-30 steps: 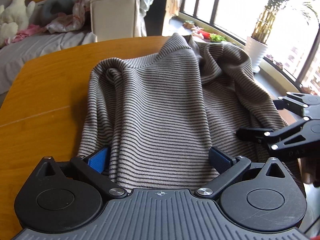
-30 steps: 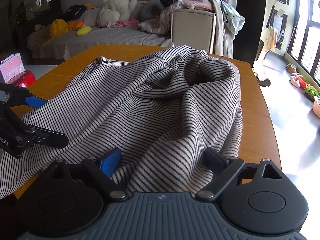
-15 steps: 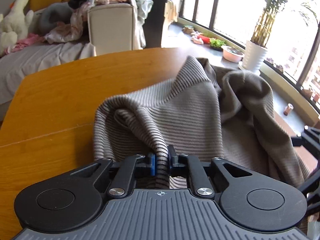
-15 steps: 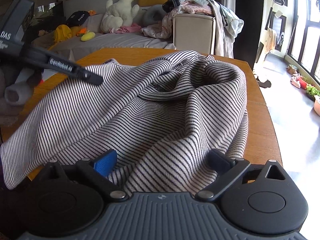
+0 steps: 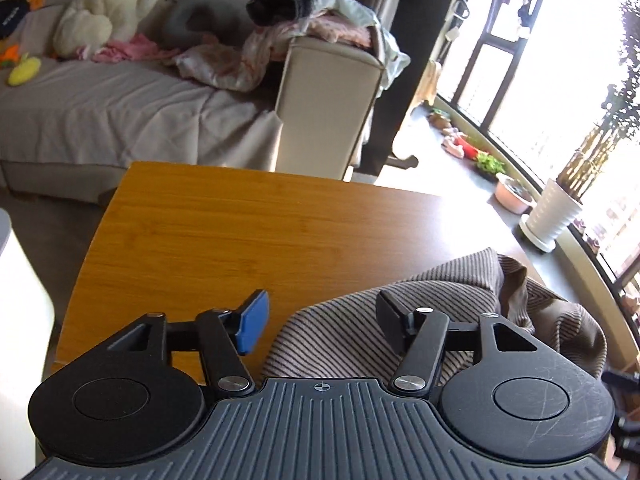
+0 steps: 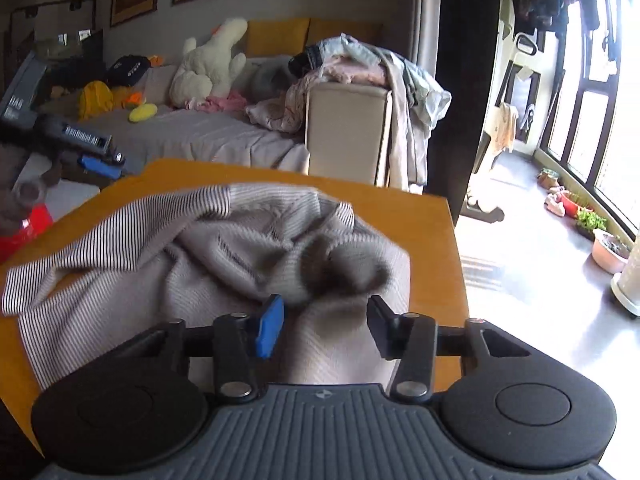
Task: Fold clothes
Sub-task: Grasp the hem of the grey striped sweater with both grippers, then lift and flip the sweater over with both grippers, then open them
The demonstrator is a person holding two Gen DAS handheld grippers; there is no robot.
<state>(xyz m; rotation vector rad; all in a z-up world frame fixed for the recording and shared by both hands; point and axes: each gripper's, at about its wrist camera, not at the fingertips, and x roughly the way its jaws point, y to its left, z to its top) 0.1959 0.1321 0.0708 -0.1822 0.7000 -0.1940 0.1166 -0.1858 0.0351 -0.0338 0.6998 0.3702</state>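
Left tool point(image 5: 318, 318): I am holding it with the jaws spread wide and nothing between them; the blue pad point(image 5: 252, 326) is hanging over bare wood, and the dark pad is sitting over the edge of the cloth.

Right tool point(image 6: 324, 326): I am keeping it about half open, gripping nothing; cloth is lying under and between the pads, but neither pad is pressing on it, as far as I can judge.

Sweater point(image 6: 208, 264): the striped sweater is lying in a crumpled heap on the near half of the worktop point(image 5: 240, 232), bunched toward the near right corner, with one striped flap trailing toward the left edge.

Key relation: from the left tool the sweater point(image 5: 440, 308) is lying to the right and slightly ahead; from the right tool it is lying straight ahead and under the jaws. I am judging the right tool to be the nearer one for a fresh grip.

Long axis: I am reading the heap as running roughly left to right across the worktop, though the crumpling is making this uncertain.

Hidden: I am not finding the collar, hem or sleeves in either view; the middle of the heap is blurred in the right view, and both tool bodies are covering the near edge of the cloth.

Progress: no fold is showing yet, in my judgement.
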